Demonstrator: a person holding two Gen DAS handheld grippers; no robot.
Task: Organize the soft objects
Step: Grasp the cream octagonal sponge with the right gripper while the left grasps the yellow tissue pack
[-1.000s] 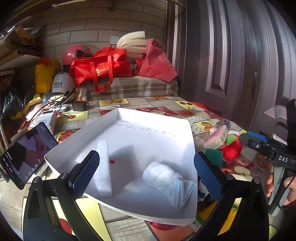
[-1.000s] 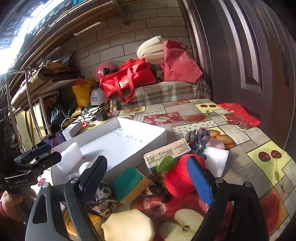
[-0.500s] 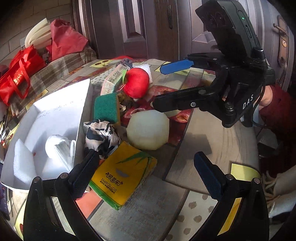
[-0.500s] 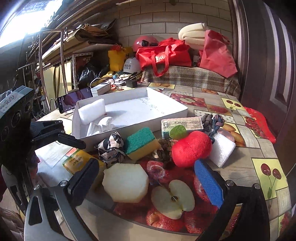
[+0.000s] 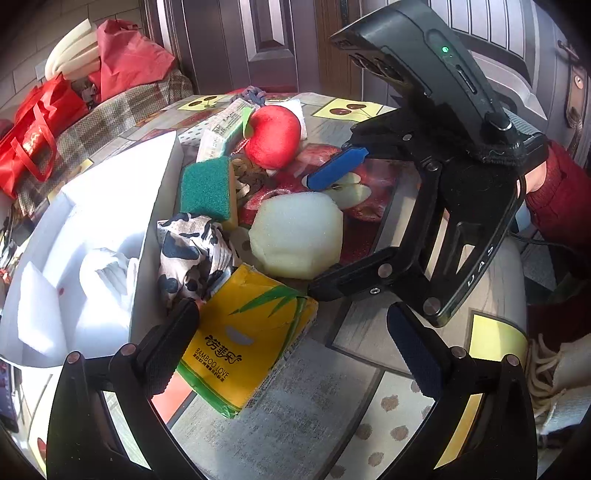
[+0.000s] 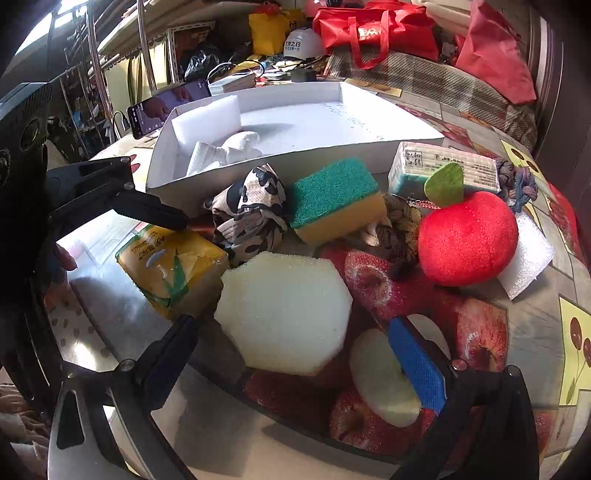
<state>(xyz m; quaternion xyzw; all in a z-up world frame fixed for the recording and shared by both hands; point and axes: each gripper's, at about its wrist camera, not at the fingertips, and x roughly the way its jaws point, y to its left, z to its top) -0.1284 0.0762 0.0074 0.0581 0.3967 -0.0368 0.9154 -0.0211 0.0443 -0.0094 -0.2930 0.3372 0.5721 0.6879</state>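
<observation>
A white box (image 6: 388, 138) holds a white foam block (image 6: 207, 122) and a rolled white cloth (image 6: 225, 151). Beside it on the table lie a yellow tissue pack (image 5: 243, 343), a spotted cloth (image 5: 188, 254), a green-yellow sponge (image 6: 336, 199), a pale hexagonal sponge (image 6: 284, 310), a red plush apple (image 6: 467, 240), a wrapped pack (image 6: 443, 170) and a white foam pad (image 6: 528, 258). My left gripper (image 5: 291, 347) is open, its fingers astride the tissue pack. My right gripper (image 6: 295, 350) is open around the hexagonal sponge; it also shows in the left wrist view (image 5: 325, 232).
A phone (image 6: 166, 107) stands propped behind the box. A braided rope toy (image 6: 517, 181) lies by the apple. Red bags (image 6: 369, 26), a helmet (image 6: 303, 44) and clutter fill the back. A door (image 5: 266, 40) stands past the table's far edge.
My left gripper swung from over the box to the tissue pack and moved closer. My right gripper dropped low and closed in on the hexagonal sponge. Both stayed open.
</observation>
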